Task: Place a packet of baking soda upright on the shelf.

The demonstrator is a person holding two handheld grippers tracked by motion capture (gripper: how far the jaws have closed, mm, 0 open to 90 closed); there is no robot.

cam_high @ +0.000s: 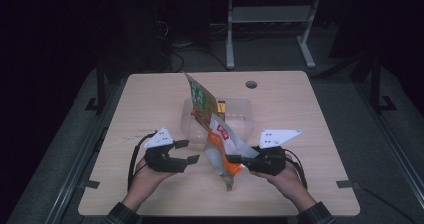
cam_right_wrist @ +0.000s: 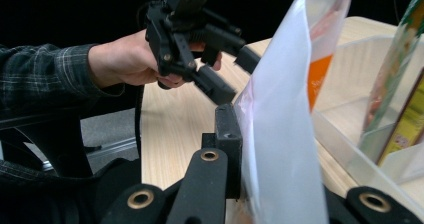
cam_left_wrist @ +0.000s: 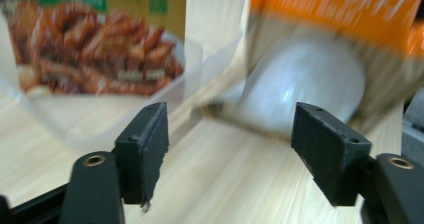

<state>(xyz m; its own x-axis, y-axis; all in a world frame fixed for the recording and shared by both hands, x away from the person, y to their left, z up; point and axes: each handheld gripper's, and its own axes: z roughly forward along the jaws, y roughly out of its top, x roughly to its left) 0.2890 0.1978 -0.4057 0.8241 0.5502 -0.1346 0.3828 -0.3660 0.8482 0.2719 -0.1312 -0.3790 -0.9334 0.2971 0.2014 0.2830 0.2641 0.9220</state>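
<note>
Right now the orange snack bag (cam_high: 223, 151) stands tilted near the table's (cam_high: 150, 91) front edge, clamped in the right tool (cam_high: 235, 159), its long axis leaning away toward the clear bin (cam_high: 245, 115), while the left tool (cam_high: 187, 151), jaws apart and empty, sits just left.

Wooden table (cam_high: 150, 99); clear plastic bin (cam_high: 245, 115) resting at centre.
</note>
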